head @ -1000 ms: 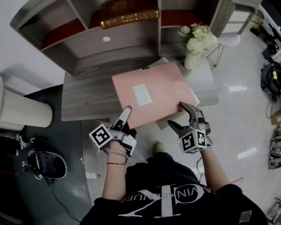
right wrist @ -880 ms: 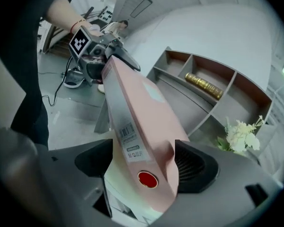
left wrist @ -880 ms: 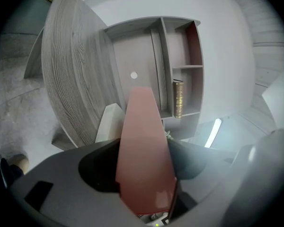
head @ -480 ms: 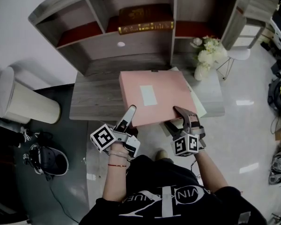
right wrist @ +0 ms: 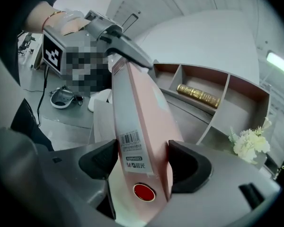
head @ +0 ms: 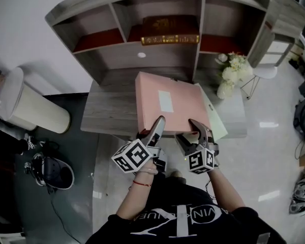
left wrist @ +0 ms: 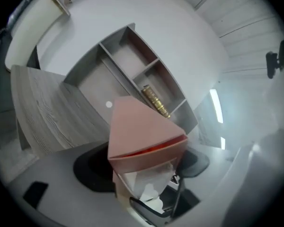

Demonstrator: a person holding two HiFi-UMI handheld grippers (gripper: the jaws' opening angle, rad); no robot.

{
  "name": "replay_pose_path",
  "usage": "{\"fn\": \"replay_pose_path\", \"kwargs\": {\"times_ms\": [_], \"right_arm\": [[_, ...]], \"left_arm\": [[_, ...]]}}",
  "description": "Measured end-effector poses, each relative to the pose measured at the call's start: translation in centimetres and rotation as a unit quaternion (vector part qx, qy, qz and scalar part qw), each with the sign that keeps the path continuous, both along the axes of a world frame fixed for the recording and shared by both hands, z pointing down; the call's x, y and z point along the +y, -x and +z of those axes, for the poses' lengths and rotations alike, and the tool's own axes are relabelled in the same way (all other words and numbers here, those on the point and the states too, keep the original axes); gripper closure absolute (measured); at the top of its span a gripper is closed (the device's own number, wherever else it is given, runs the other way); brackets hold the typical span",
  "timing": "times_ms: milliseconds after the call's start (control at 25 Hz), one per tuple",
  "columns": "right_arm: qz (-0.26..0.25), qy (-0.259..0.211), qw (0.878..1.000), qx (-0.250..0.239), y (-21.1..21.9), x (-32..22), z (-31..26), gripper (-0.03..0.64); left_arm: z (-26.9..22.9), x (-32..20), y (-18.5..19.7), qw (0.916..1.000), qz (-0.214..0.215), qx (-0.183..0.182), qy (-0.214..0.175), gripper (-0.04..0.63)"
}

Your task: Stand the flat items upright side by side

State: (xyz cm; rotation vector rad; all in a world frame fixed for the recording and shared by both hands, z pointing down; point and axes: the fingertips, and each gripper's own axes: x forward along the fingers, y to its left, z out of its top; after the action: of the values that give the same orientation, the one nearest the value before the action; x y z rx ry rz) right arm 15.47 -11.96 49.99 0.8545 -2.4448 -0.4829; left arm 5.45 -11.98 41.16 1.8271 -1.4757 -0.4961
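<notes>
Pinching the spine end of the pink box file (right wrist: 141, 103) between the right gripper's (right wrist: 143, 161) fingers (right wrist: 100, 161), one pad on the barcode label and the other on the pink cover, having just been closing onto it. Spread wide on the left gripper (head: 158, 126), fingers (left wrist: 92, 168) having just been opening, with the file's near corner between them but unpressed. Holding the file's near edge out past the front of the surface (head: 112, 111), far end toward the shelf unit (head: 142, 65); impossible to tell whether that far edge rests on the wood.

Judging the step in hand as tipping the file up onto an edge. Best, probably, to keep the right pinch firm on the spine, close the left fingers on the corner before lifting, pivot slowly, and leave room alongside for a neighbour, steering clear of the flowers (head: 234, 70).

Counting: one pink box file; one pale flat folder (head: 216, 123) showing from under it; one brown gilt book (head: 170, 29) lying flat in the shelf unit's middle compartment; one bunch of white flowers; two grippers.
</notes>
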Motion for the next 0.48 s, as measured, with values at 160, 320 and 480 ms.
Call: {"fn": "replay_pose_path", "kwargs": {"times_ms": [160,320,480], "right_arm": [[-0.015,-0.001,1.000,-0.005,1.7,-0.1,-0.4,0.279],[-0.027,0.004,1.000,-0.014,4.1,-0.6,-0.8,0.282],[-0.046,0.006,0.999,-0.017,7.9,-1.1,-1.3,0.282]], "left_arm": [[-0.8,0.0,2.0,0.9995,-0.030,0.003,-0.013,0.256],[-2.1,-0.4,4.1,0.9983,-0.046,-0.012,-0.032,0.270],[-3.7,-1.1,7.3,0.9965,-0.057,-0.041,-0.046,0.278]]}}
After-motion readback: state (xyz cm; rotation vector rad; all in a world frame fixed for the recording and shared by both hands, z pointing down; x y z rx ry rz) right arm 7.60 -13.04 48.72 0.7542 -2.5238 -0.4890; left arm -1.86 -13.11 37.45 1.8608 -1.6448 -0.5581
